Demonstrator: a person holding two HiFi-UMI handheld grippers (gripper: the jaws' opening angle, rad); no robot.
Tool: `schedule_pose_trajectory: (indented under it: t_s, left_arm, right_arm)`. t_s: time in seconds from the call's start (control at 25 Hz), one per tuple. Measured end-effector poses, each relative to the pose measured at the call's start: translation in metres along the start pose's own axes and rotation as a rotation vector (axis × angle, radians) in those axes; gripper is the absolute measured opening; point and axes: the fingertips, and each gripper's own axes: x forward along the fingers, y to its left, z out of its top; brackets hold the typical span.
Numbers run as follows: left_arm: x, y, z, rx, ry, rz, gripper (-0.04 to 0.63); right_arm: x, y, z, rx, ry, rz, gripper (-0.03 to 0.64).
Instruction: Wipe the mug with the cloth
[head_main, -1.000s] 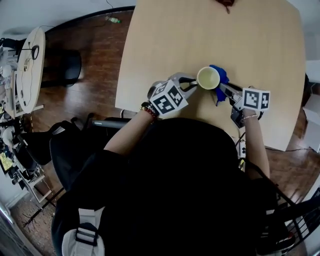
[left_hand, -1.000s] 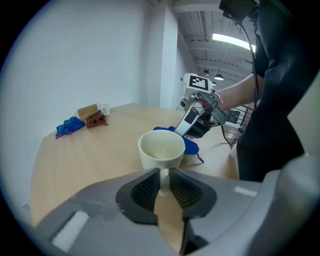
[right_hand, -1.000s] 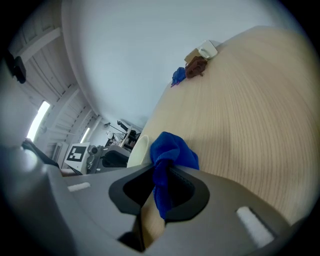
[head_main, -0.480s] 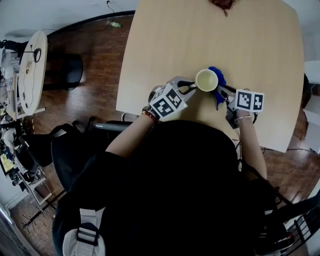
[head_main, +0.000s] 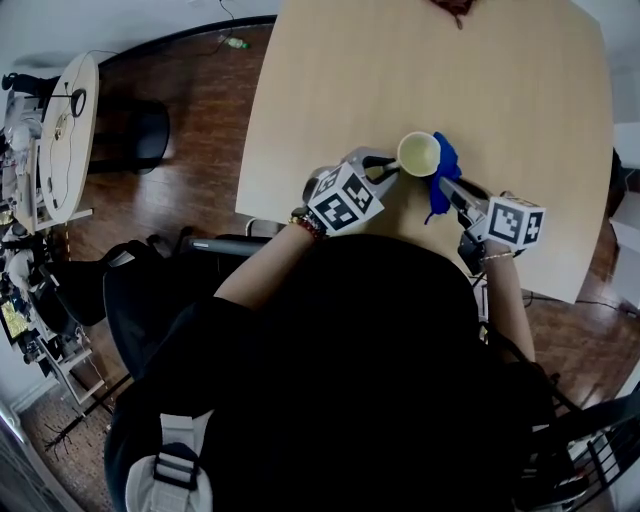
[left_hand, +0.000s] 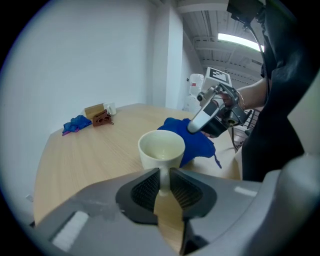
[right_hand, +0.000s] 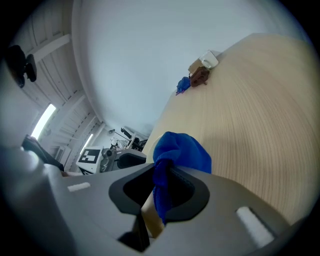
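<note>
Wiping seems under way: left gripper (left_hand: 161, 186) fingers pinch the mug (left_hand: 161, 148) handle, right gripper (right_hand: 161, 192) fingers clamp the cloth (right_hand: 182, 152); next, rub around the rim.

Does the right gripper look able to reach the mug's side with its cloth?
Likely yes: the cloth in the right gripper sits beside the mug, nothing between; the left gripper holds the handle opposite.

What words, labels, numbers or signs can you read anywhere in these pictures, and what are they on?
No words or numbers can be read anywhere.
left marker cube and right marker cube: black-and-white square patterns only, no letters.
mug and cloth: plain, no print.
small box at the table's far end: too small to tell if it carries print.
</note>
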Motion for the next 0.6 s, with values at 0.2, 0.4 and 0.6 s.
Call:
schedule_pose_trajectory:
  t_s: [0.2, 0.4, 0.6]
  left_arm:
    - [-0.001, -0.001, 0.001, -0.036, 0.007, 0.002, 0.071]
    - [-0.007, -0.005, -0.011, -0.062, 0.015, -0.011, 0.072]
    - [-0.007, -0.005, -0.003, -0.099, -0.002, -0.024, 0.072]
  right_arm:
    - [0.013, -0.008, -0.001, 0.004, -0.019, -0.009, 0.063]
    - [0.035, -0.03, -0.021, -0.001, 0.017, -0.083, 0.063]
    - [0.04, -0.052, -0.018, -0.017, 0.014, -0.192, 0.063]
